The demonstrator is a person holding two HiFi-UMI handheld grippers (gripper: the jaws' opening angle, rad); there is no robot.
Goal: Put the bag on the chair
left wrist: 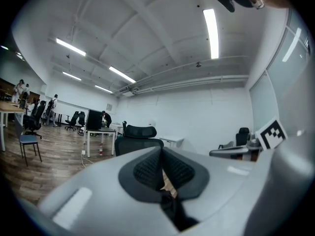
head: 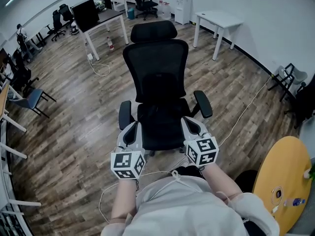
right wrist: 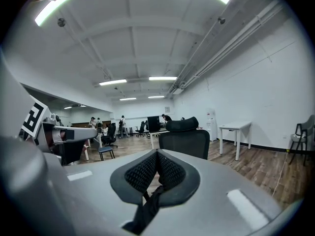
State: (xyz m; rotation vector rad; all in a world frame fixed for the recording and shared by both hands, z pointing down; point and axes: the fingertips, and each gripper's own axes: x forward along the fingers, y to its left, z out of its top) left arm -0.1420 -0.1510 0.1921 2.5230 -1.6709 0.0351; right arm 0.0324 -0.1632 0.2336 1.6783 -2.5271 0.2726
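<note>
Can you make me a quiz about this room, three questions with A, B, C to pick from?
1. What stands just ahead of the left gripper and the right gripper?
A. an office chair
B. a sofa
C. a bicycle

2. What colour is the chair's seat?
A. red
B. black
C. yellow

3. How are the right gripper's jaws?
A. wide apart
B. closed, with a black strap hanging from them
C. closed on a cup

Answers:
1. A: the head view shows the chair right before both grippers.
2. B: seat and back are black.
3. B: the right gripper view shows the pads together and the strap dangling.
</note>
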